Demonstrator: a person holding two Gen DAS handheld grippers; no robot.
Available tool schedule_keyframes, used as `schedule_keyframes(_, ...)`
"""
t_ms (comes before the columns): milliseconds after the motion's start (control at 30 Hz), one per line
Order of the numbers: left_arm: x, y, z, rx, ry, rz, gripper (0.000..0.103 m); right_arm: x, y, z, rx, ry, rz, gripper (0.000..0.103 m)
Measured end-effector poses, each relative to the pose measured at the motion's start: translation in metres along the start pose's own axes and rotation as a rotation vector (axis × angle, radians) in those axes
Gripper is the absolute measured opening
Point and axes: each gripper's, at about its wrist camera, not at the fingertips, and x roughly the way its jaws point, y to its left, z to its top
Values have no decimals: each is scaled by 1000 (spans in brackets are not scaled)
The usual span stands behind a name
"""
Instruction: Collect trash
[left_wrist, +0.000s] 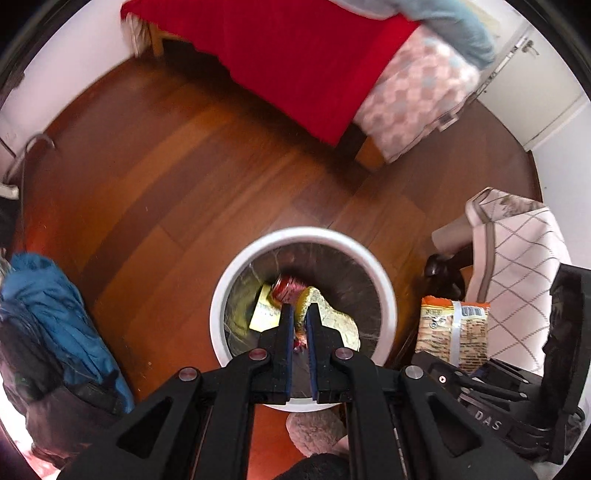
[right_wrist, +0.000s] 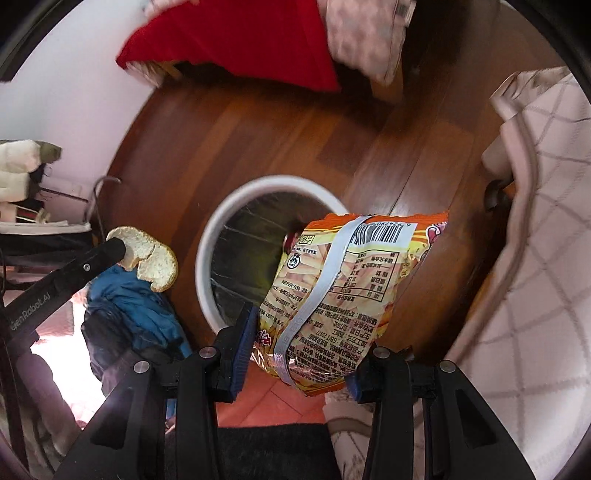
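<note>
Two bits of trash are in hand, both over or near the round white bin with a dark liner (left_wrist: 384, 291), which stands on the reddish wood floor (left_wrist: 177, 155). L gripper (left_wrist: 300, 314) has its blue pads nearly together, pinching a curled piece of pale, pithy citrus peel (left_wrist: 332, 314); in the right wrist view that peel (right_wrist: 149, 258) hangs from the tip of the black finger, clamped at one edge only. R gripper (right_wrist: 295, 354) is closed partway on a crinkly orange snack bag with a grey seam strip and barcode (right_wrist: 354, 288), held low on its body w/ the torn top pointing toward the bin. Peel: light, leathery, a bit bendy, so an edge pinch is ok, though it may cling to the pad on release. Bag: featherweight, slick foil film that crumples and gives under the pads; a hold across the flat middle is best, since a corner would slip or twist. It'll flutter rather than drop straight, so prob. best released close over the opening. Already in the bin: a red can (left_wrist: 288, 288) and a yellowish wrapper (left_wrist: 264, 310), though blur makes both IDs approx.
</note>
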Motion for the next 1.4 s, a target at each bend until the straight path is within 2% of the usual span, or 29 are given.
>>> schedule_keyframes(267,33,16,-6,-39,70,22,9,67,-13,17,16,83,-19,44)
schedule_keyframes(333,34,20,-8,-48,74,33,11,74,-15,18,9,94,-21,51)
schedule_keyframes(400,32,23,-8,-52,61,58,36,77,-12,17,4,99,-18,66)
schedule_keyframes(433,29,25,-9,-55,55,75,73,78,-10,16,-2,99,-23,71)
schedule_keyframes(467,26,27,-10,-59,48,86,94,78,-9,15,-13,97,-39,75)
schedule_keyframes(533,18,28,-14,-57,33,108,95,75,-6,14,-27,91,-56,80)
schedule_keyframes(633,6,30,-21,-54,25,126,95,65,-2,10,-49,77,-81,93)
schedule_keyframes(667,1,29,-23,-49,19,129,96,60,-1,8,-56,73,-88,101)
schedule_keyframes(700,-4,28,-26,-44,13,135,96,54,1,5,-62,69,-100,103)
schedule_keyframes(867,-39,23,-42,-39,-24,161,102,17,11,-10,-102,25,-147,103)
schedule_keyframes(1067,-89,9,-64,-22,-70,166,102,-39,25,-34,-133,-40,-144,103)
schedule_keyframes(1400,-189,-15,-96,3,-182,113,102,-146,47,-81,-168,-123,-45,103)
